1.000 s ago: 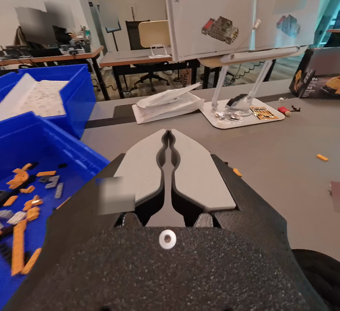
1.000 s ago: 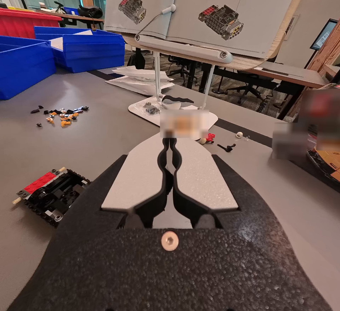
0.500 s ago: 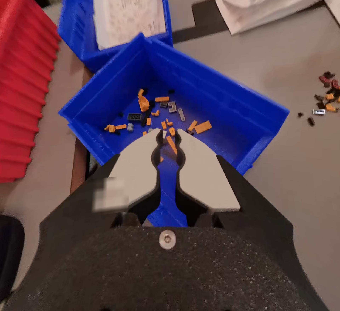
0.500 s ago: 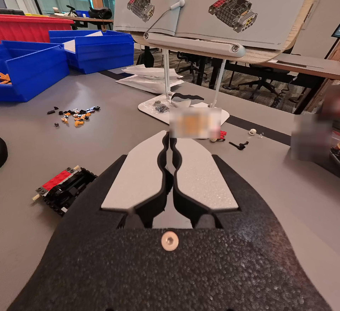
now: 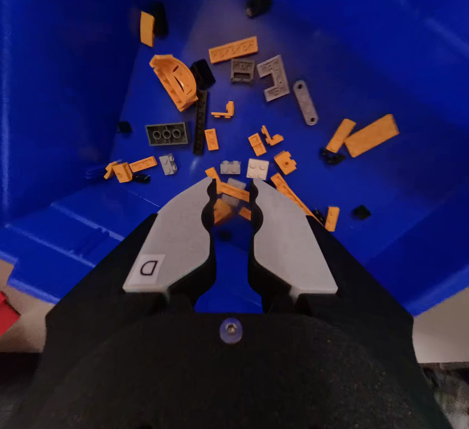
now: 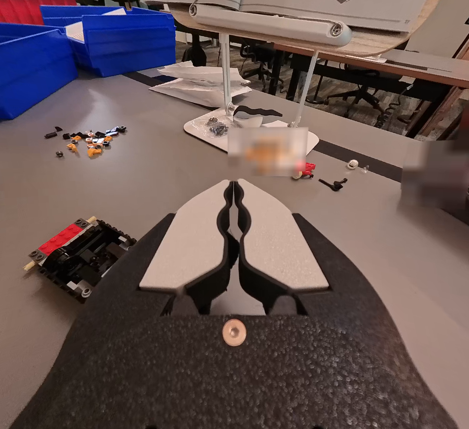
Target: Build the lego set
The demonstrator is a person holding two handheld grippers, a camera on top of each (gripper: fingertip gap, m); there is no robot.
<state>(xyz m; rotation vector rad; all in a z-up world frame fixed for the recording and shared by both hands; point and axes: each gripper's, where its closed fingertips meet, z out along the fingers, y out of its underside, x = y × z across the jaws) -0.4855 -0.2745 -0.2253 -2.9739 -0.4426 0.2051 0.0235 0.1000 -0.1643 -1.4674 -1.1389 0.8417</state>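
My left gripper point(image 5: 232, 181) is open and empty, down inside a blue bin point(image 5: 76, 87). Its tips hang just above loose orange, grey and black lego pieces. An orange plate point(image 5: 234, 190) and a grey piece point(image 5: 236, 183) lie between the tips. A white 2x2 plate point(image 5: 257, 169) and a small grey brick point(image 5: 230, 167) lie just ahead. My right gripper point(image 6: 233, 182) is shut and empty above the grey table point(image 6: 152, 176). The partly built black and red model point(image 6: 76, 252) lies on the table to its left.
An instruction booklet on a white stand point(image 6: 253, 125) is ahead of the right gripper. A pile of small loose pieces point(image 6: 88, 140) lies at the left. Blue bins point(image 6: 121, 39) and a red bin point(image 6: 22, 1) stand at the far left. Small red and black parts point(image 6: 308, 168) lie by the stand.
My left gripper swung left from the table, dropped down into the blue bin and opened wider. My right gripper stayed shut and moved slightly forward.
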